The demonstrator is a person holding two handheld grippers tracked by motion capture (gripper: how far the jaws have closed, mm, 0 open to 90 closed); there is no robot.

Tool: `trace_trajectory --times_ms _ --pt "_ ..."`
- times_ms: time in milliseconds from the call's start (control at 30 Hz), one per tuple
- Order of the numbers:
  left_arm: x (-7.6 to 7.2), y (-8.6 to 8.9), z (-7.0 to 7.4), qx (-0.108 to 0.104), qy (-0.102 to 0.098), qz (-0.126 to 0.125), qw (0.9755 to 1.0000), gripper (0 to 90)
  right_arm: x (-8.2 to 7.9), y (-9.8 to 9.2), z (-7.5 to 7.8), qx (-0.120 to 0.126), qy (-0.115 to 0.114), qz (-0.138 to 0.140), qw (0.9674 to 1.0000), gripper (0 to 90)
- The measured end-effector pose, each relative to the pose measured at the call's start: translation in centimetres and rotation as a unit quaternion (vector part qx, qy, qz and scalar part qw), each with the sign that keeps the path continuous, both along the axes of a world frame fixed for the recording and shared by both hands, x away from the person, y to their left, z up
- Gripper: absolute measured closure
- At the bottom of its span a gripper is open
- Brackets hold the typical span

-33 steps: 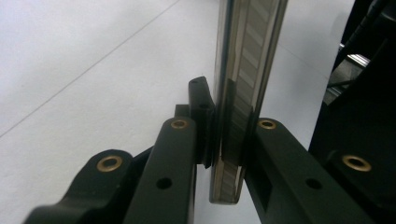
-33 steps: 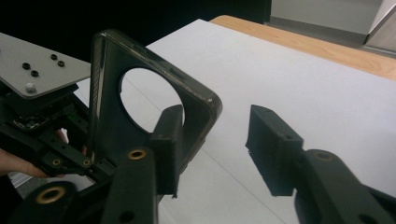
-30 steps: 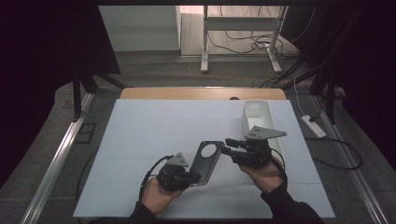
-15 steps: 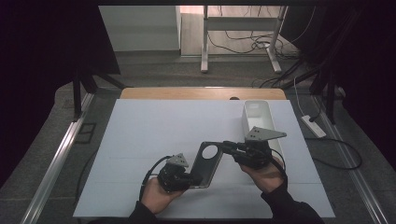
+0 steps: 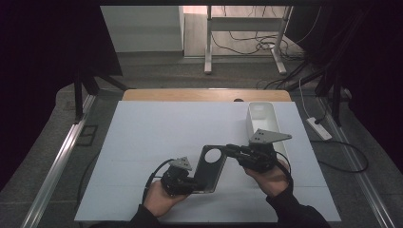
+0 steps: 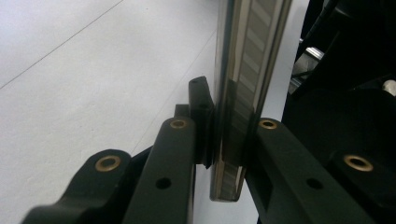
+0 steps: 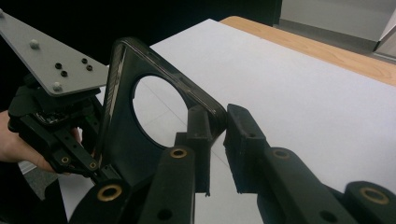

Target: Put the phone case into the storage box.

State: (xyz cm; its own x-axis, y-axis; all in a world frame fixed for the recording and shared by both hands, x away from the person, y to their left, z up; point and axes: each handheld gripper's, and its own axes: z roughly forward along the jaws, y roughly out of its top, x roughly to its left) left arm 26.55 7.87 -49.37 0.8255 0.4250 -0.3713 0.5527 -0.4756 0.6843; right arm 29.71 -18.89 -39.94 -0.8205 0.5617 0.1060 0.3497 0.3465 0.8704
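Dark phone case (image 5: 211, 167) with a big round camera hole is held up off the white table (image 5: 157, 137), between the two tools, near the front edge of the table. Landmark is the case.

Left tool (image 5: 190, 183) is at the case's near lower corner, jaws narrow and clamped on the case edge; in the left gripper view the edge of the case (image 6: 233, 116) sits pinched between both pads of the left tool (image 6: 229, 140), pads touching it on both sides. Left hand (image 5: 159, 199) comes in below and left of the case.

Right tool (image 5: 230, 149) is at the case's far upper corner, just right of the round hole. In the right gripper view the right tool (image 7: 219, 123) has its jaws around the rounded corner of the case (image 7: 121, 121); one pad touches the rim, the other pad stands slightly off, so narrow but not fully closed on it. Right hand (image 5: 271, 175) is right of the case.

The left tool (image 7: 60, 130) with its grey plate shows behind the case in the right gripper view.

White narrow bin (image 5: 261, 118) lies on the table beyond and to the right of the case, well apart. A wooden strip (image 5: 190, 95) runs along the table's far edge.
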Motion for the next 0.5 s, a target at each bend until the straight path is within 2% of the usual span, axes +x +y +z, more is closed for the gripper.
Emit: trace_trajectory --times_ms 167,300,367,467,500 --pt "0.01 -0.15 -0.11 -0.004 -0.001 0.001 1.0000 83.1 0.00 -0.06 0.12 0.004 0.003 -0.004 1.0000 79.8" --pt "0.06 -0.18 -0.15 -0.007 -0.003 0.002 1.0000 78.8 -0.01 -0.15 0.22 0.009 0.004 -0.004 0.9999 79.9" --pt "0.02 -0.23 -0.12 -0.008 -0.007 0.004 0.9999 74.2 -0.01 -0.18 0.26 0.010 0.004 -0.005 0.9999 80.0" --pt "0.00 -0.24 -0.03 -0.011 -0.015 0.009 0.9998 58.7 0.00 -0.21 0.29 0.012 0.006 -0.006 0.9999 80.1" --pt "-0.02 -0.26 0.03 -0.014 -0.016 0.010 0.9997 58.7 0.00 -0.21 0.29 0.012 0.006 -0.006 0.9999 80.1"
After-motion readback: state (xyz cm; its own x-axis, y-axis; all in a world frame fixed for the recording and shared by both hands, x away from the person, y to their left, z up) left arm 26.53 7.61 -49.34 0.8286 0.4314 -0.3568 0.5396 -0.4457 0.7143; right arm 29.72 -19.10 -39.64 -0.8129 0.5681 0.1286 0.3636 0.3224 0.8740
